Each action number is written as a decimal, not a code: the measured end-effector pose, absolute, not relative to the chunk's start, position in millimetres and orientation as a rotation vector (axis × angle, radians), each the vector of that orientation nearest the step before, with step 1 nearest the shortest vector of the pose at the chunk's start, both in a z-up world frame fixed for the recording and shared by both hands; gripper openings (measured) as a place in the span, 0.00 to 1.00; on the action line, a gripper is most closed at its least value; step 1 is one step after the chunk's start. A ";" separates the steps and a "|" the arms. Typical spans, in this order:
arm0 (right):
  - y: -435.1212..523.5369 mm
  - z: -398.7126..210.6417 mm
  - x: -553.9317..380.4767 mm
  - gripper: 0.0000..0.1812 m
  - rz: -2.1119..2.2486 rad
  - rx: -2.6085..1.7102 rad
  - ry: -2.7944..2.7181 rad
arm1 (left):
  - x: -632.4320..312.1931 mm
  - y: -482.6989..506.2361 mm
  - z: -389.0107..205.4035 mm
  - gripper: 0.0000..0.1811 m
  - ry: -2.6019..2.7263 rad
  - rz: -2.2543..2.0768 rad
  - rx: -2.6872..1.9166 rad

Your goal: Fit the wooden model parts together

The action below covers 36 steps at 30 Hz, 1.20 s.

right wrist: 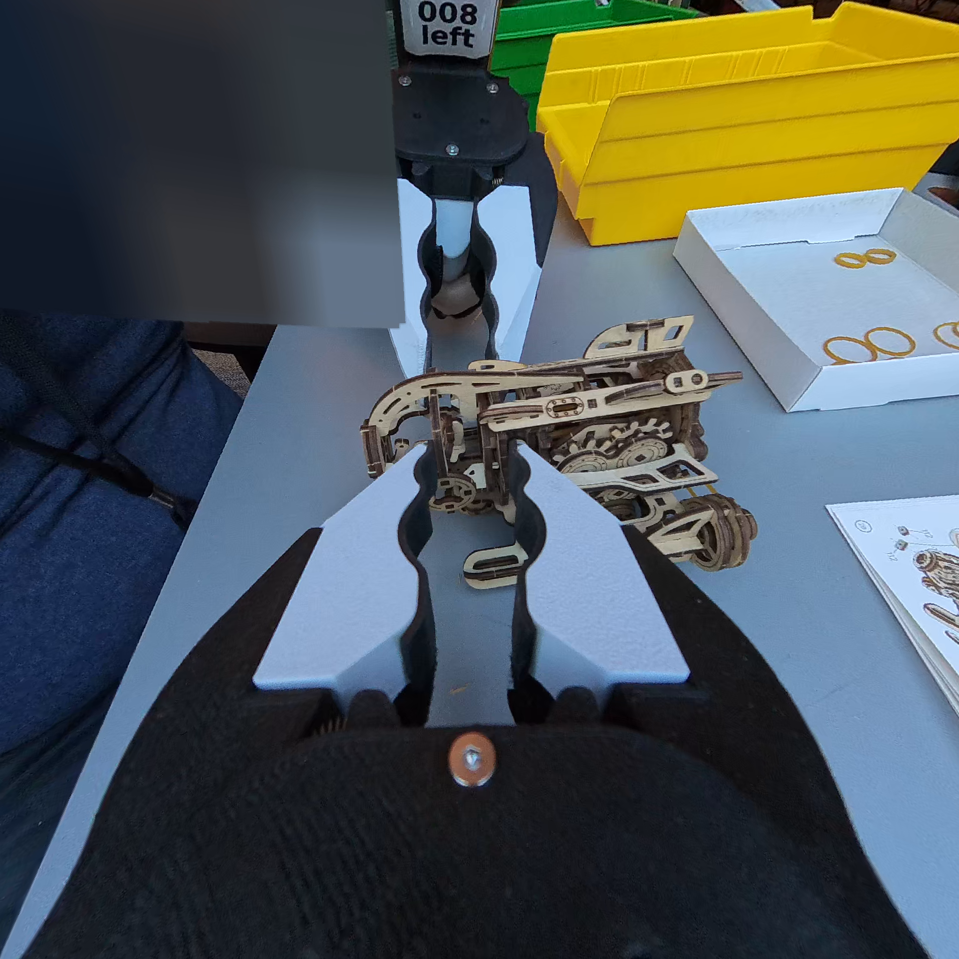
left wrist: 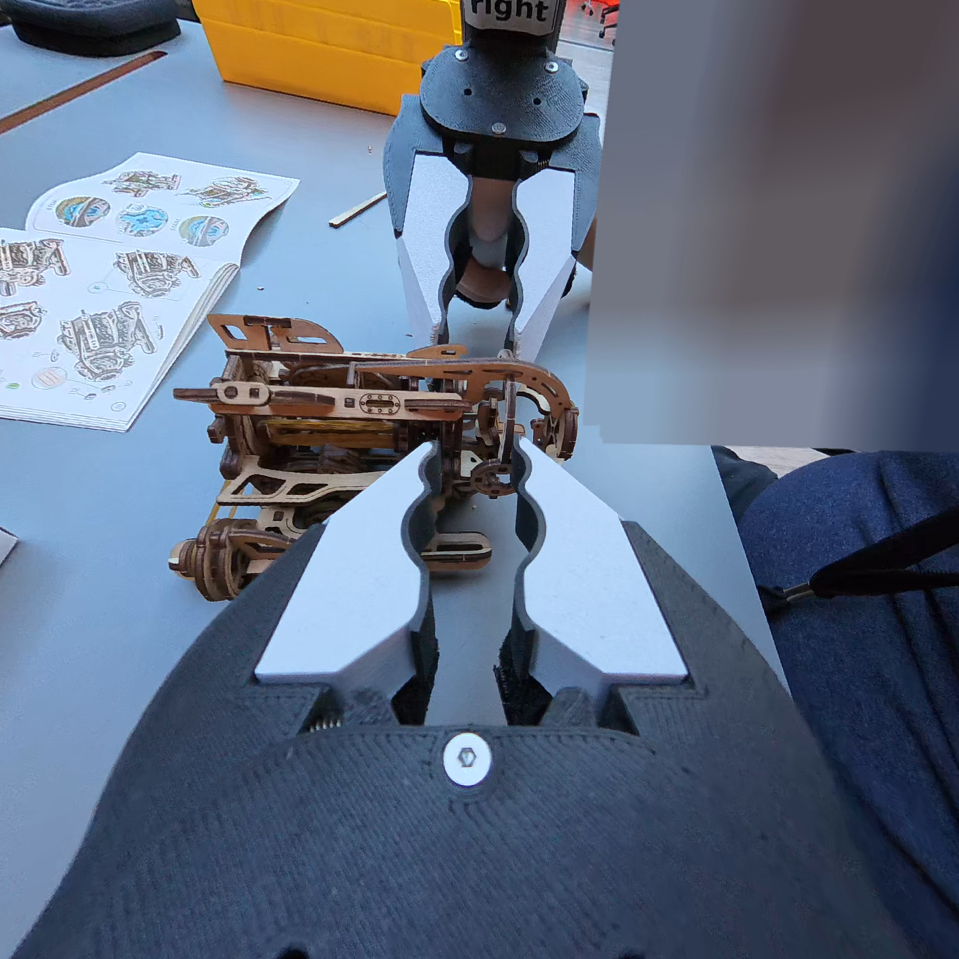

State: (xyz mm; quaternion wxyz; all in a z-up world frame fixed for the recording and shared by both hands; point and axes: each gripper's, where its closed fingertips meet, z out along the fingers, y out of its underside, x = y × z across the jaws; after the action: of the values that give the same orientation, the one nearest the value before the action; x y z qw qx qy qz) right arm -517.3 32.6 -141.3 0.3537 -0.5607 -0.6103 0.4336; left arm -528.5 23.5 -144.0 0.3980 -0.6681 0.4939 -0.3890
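Observation:
The wooden model, a half-built vehicle with gears and wheels, lies on its side on the grey table; it also shows in the right wrist view. My left gripper and my right gripper face each other across it. Each has its jaws closed to a narrow gap on the model's front frame, with the fingertips touching it on both sides. The right gripper shows at the model's far side in the left wrist view, and the left gripper does likewise in the right wrist view. A slotted oval wooden tab sticks out low beneath the fingers.
An open instruction booklet lies left of the model. A thin wooden strip lies behind it. Yellow bins and a green bin stand at the back. A white tray holds rubber bands. A person's dark blue clothing is at the table edge. Left and right tips are no more than a few centimetres apart.

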 end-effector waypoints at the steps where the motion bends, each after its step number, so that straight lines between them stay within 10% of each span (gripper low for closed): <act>1: 31.9 -141.2 -517.9 0.14 1.115 -1.449 -1.580 | -529.2 23.0 -144.2 0.13 1.260 -0.983 -1.689; 36: 24.3 -136.0 -526.9 0.07 1.090 -1.487 -1.401 | -554.1 20.3 -145.4 0.14 1.352 -0.951 -1.661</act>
State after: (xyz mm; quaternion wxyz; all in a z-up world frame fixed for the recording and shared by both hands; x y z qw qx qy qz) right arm -526.9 24.3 -136.0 0.4011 -0.5882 -0.5542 0.4312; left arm -554.1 20.3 -145.4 0.3885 -0.6530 0.5317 -0.3740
